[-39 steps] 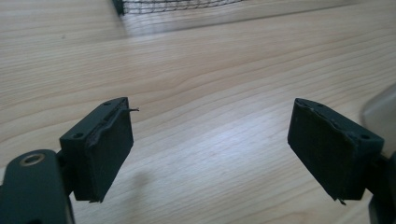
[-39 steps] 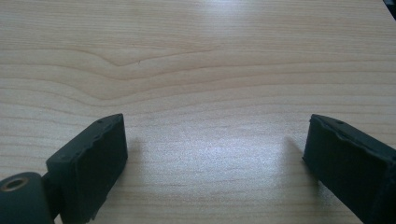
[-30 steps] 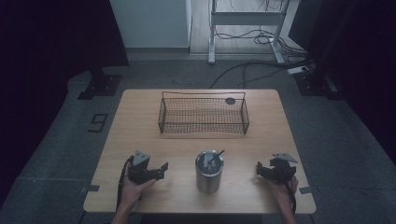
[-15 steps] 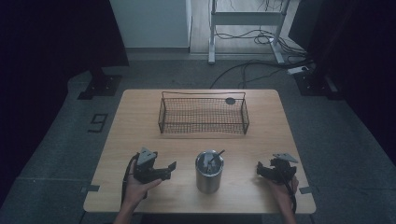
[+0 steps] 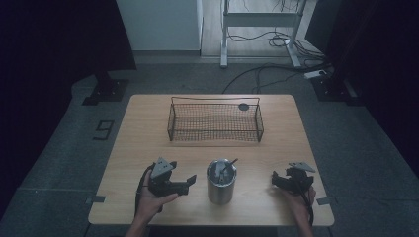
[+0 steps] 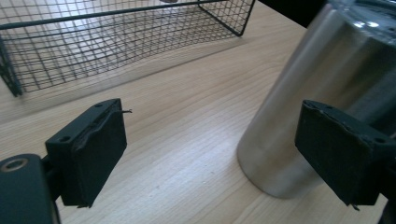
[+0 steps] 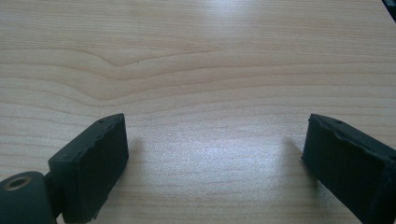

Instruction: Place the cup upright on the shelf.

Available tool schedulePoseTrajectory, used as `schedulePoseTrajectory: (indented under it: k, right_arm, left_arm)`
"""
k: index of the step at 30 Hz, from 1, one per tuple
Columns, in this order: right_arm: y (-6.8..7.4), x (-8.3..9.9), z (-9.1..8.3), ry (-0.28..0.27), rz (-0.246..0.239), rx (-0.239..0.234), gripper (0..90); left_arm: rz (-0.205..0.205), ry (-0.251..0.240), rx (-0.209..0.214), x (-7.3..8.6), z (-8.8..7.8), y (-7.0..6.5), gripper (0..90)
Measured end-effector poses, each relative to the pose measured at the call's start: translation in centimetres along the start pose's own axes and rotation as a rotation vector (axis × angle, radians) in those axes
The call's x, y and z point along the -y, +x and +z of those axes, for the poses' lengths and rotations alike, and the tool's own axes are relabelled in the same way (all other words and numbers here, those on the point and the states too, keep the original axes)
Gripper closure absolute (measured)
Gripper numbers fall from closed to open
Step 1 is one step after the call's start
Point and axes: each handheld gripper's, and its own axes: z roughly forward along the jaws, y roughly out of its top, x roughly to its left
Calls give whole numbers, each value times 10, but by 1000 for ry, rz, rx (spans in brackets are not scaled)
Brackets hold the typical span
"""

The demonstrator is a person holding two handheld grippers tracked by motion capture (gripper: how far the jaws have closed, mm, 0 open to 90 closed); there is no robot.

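Note:
A steel cup (image 5: 221, 181) stands near the table's front middle, with a few utensils sticking out of it. In the left gripper view the cup (image 6: 322, 93) rises just ahead of the right-hand jaw. My left gripper (image 5: 190, 181) is open, held by a hand just left of the cup, pointing at it; in its own view the left gripper (image 6: 219, 158) has bare wood between its jaws. My right gripper (image 5: 274, 179) rests low on the table right of the cup; in its own view the right gripper (image 7: 217, 163) is open over bare wood.
A black wire basket (image 5: 215, 120) sits across the table's far middle, and the basket (image 6: 116, 42) lies beyond the left gripper's jaws. A small dark disc (image 5: 243, 106) lies behind the basket. The wooden table (image 5: 143, 128) has free room on both sides.
My left gripper has moved right, closer to the steel cup. The right gripper has stayed where it was.

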Motion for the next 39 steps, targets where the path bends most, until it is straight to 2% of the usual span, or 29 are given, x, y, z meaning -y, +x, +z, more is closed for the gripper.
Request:
schedulePoseTrajectory:
  k: [7, 13, 18, 22, 33, 39]
  right_arm:
    - [0, 0, 0, 0, 0, 0, 66]
    - [0, 0, 0, 0, 0, 0, 66]
    - [0, 0, 0, 0, 0, 0, 66]
    - [0, 0, 0, 0, 0, 0, 66]
    - [0, 0, 0, 0, 0, 0, 66]
    - [0, 0, 0, 1, -2, 1, 66]
  left_arm:
    - [18, 16, 30, 0, 5, -10, 79]
    - [61, 40, 70, -1, 10, -22, 43]
    - [75, 49, 90, -1, 15, -28, 35]
    - [81, 60, 121, 1, 17, -32, 13]
    - [109, 73, 163, 3, 28, -47, 0]
    - [120, 69, 172, 2, 32, -53, 0]
